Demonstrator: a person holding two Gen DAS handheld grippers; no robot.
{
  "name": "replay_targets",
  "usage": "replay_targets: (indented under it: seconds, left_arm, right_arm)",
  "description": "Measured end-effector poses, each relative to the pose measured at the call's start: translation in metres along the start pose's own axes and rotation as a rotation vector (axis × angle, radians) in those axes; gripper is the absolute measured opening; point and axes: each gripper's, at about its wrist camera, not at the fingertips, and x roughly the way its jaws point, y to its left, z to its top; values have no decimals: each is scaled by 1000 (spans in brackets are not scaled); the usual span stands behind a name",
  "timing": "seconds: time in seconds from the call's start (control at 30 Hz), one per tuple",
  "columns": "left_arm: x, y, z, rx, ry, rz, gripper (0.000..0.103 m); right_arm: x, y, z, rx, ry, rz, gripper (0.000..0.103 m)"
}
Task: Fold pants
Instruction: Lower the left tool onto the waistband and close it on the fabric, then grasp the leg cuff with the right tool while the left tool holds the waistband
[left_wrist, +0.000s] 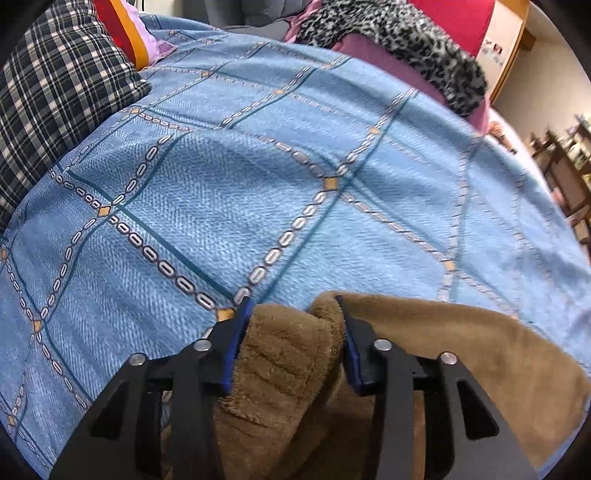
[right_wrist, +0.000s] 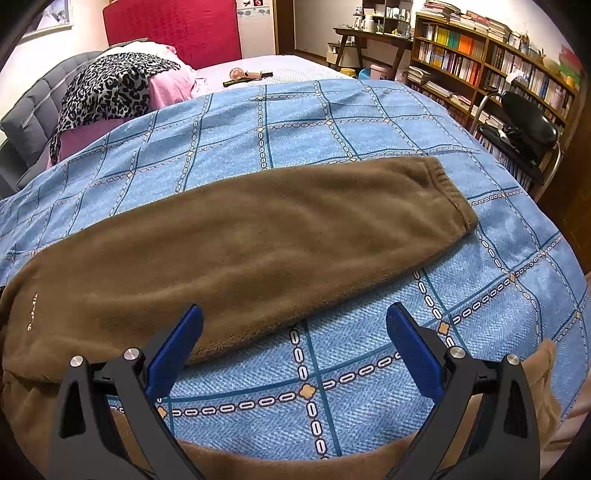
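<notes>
My left gripper (left_wrist: 293, 306) has its jaws closed partway on a bunched fold of the brown pants (right_wrist: 236, 236). The right gripper (right_wrist: 295, 321) hovers wide open, empty, at the near bed edge; one leg stretches away rightward across the blue bedspread (right_wrist: 332, 122).

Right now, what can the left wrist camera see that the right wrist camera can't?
Only the left view shows the plaid pillow and the left gripper pinching a bunch of the brown pants. Only the right view shows the bookshelf, the black chair and the open right gripper. Both show the blue blanket and leopard cloth.
</notes>
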Motion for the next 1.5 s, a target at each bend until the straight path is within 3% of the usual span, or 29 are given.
replay_targets:
  seconds: [0.27, 0.5, 0.83, 1.1, 1.5]
  left_arm:
    - [-77, -13, -16, 78, -119, -133, 39]
    - [-141, 1, -44, 87, -165, -267, 39]
    - [-207, 31, -101, 125, -192, -370, 38]
    - [-230, 67, -129, 96, -211, -399, 38]
    - [-229, 96, -154, 75, -199, -385, 38]
  right_arm:
    - [17, -50, 29, 87, 8, -26, 100]
    - [44, -114, 67, 244, 55, -25, 100]
    - [83, -160, 121, 367, 87, 21, 100]
    - [114, -185, 141, 484, 130, 83, 99]
    - [131, -224, 143, 639, 170, 129, 80]
